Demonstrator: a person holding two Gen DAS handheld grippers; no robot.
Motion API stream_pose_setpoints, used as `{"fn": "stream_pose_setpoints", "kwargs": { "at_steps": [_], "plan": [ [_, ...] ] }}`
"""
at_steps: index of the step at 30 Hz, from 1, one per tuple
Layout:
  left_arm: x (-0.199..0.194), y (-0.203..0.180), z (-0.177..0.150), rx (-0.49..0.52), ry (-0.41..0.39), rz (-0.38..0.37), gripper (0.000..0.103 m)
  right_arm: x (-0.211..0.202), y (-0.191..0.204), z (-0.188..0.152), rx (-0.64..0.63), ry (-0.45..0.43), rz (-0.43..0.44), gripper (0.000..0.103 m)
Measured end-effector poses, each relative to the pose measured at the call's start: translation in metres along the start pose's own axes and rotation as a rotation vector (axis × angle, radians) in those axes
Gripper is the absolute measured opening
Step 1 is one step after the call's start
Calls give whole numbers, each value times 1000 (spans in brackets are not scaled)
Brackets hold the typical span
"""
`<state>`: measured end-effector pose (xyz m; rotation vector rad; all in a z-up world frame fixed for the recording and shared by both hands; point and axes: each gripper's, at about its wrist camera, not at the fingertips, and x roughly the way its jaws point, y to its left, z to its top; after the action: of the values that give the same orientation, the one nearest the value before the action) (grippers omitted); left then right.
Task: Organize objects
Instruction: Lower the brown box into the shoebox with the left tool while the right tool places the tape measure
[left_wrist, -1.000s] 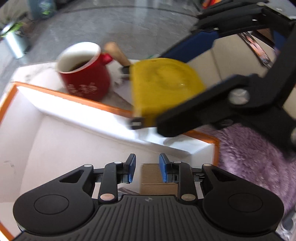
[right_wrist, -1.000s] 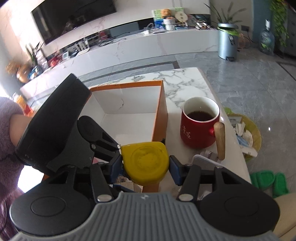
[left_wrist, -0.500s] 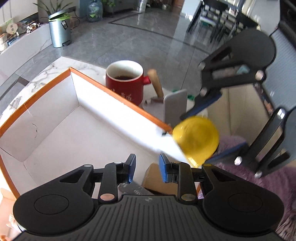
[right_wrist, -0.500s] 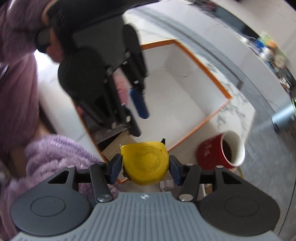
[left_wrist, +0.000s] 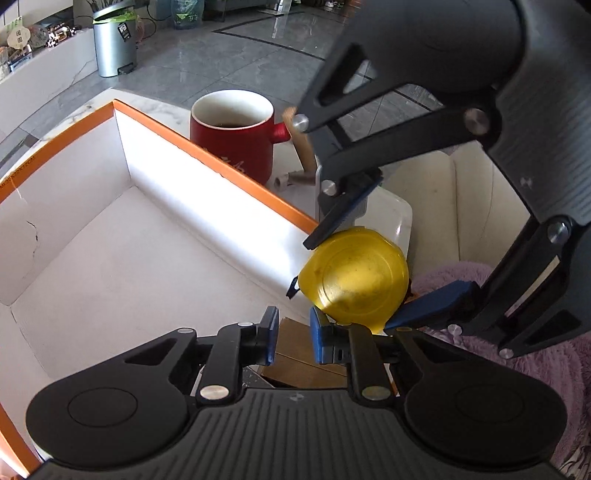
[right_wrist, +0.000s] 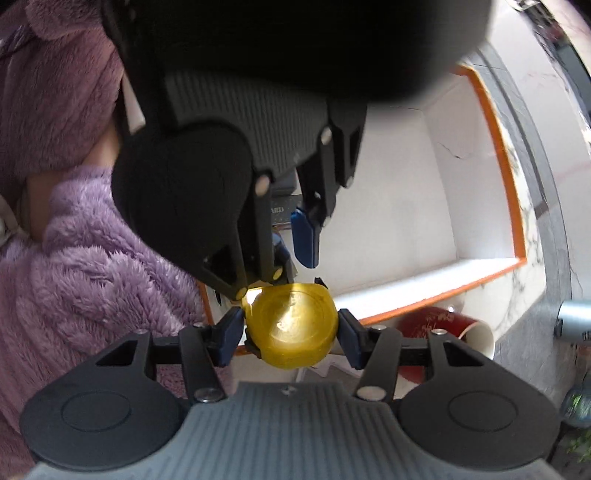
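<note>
The right hand-held gripper (right_wrist: 291, 338) is clamped on a yellow tape measure (right_wrist: 291, 326), its blue pads pressing both sides. The left hand-held gripper (left_wrist: 292, 335) sits just beside it with nothing between its pads; its jaws have just been closing and stand nearly together. Ahead of the left hand-held gripper lies an open white box with an orange rim (left_wrist: 207, 153). Beyond the box a red mug (left_wrist: 232, 140) stands on the marble tabletop (left_wrist: 155, 107). A fuzzy purple sleeve (right_wrist: 103, 280) shows beside the right hand-held gripper.
</note>
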<state>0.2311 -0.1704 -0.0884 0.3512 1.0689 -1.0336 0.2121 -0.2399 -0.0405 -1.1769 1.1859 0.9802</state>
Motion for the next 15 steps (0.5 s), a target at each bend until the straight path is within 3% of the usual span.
{"fn": "stream_pose_setpoints", "kwargs": {
  "at_steps": [6,15],
  "plan": [
    [-20,11,-19,18,-31,-45,22,9,-5,13,-139,111,80,57],
    [-20,19,-26,-30,-55,-85,22,22,-15,22,-187,192,187,57]
  ]
}}
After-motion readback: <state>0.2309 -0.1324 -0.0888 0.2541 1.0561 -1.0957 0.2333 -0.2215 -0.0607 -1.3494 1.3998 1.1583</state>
